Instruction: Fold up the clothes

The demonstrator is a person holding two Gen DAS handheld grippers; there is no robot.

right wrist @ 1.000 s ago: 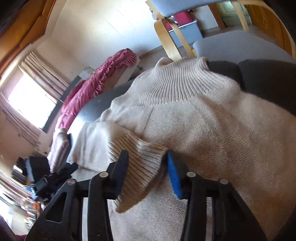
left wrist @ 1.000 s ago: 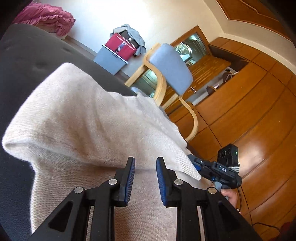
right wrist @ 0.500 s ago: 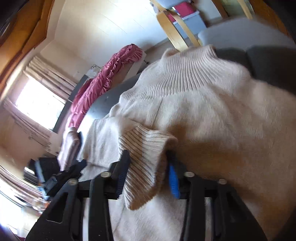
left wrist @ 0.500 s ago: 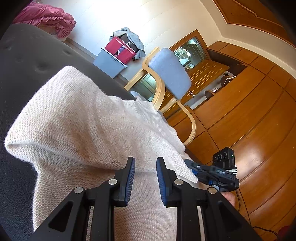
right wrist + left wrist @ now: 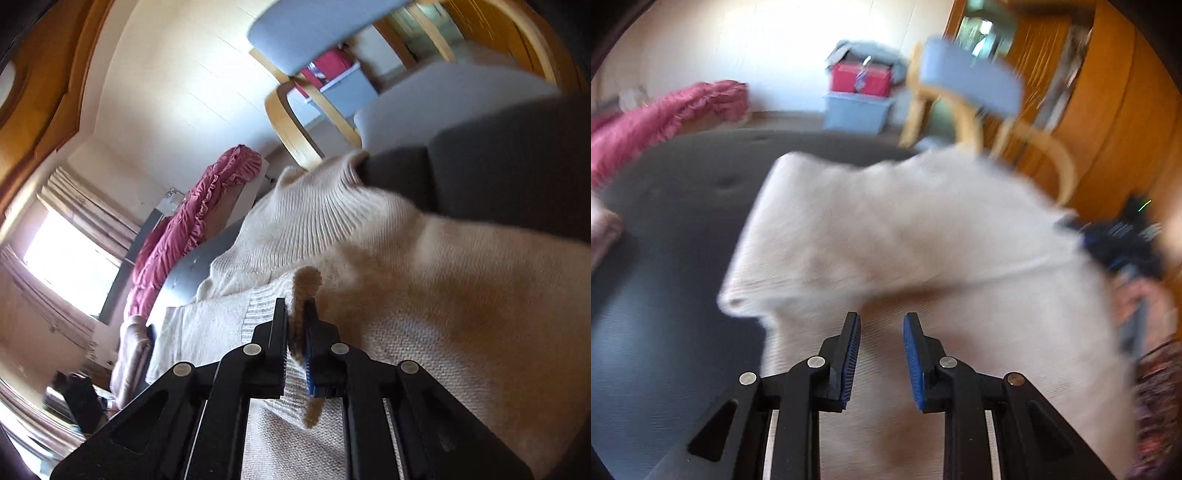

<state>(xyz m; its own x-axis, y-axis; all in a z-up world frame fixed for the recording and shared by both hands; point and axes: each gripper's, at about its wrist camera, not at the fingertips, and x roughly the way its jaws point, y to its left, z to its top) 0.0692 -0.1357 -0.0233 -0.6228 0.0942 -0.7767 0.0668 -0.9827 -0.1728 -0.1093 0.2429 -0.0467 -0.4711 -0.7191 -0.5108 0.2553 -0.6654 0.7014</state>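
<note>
1. Sweater [image 5: 923,236] – cream knit, spread over a dark grey sofa [image 5: 676,229]; ribbed collar [image 5: 317,206] lies against the sofa's back cushion in the right wrist view.
2. Right gripper [image 5: 295,332]: clenched on the ribbed cuff [image 5: 306,284]; the cuff stands up between the jaws and a bit of it pokes out below them; the sleeve runs off to the left over the sweater's body.
3. Left gripper [image 5: 881,354]: jaws apart, nothing between them; it hangs just above the sweater's lower part; the left wrist view is badly blurred, so touch with the knit cannot be told.
4. In the left wrist view the right gripper [image 5: 1123,243] shows at the sweater's far right edge – dark, smeared; its state cannot be read from there.
5. Surroundings: pink ruffled cloth [image 5: 192,229] left of the sofa; wooden chair [image 5: 971,85] with blue pad behind it; red bag [image 5: 860,79] on a pale blue box [image 5: 857,114] by the wall; wood panelling [image 5: 1119,110] to the right.
</note>
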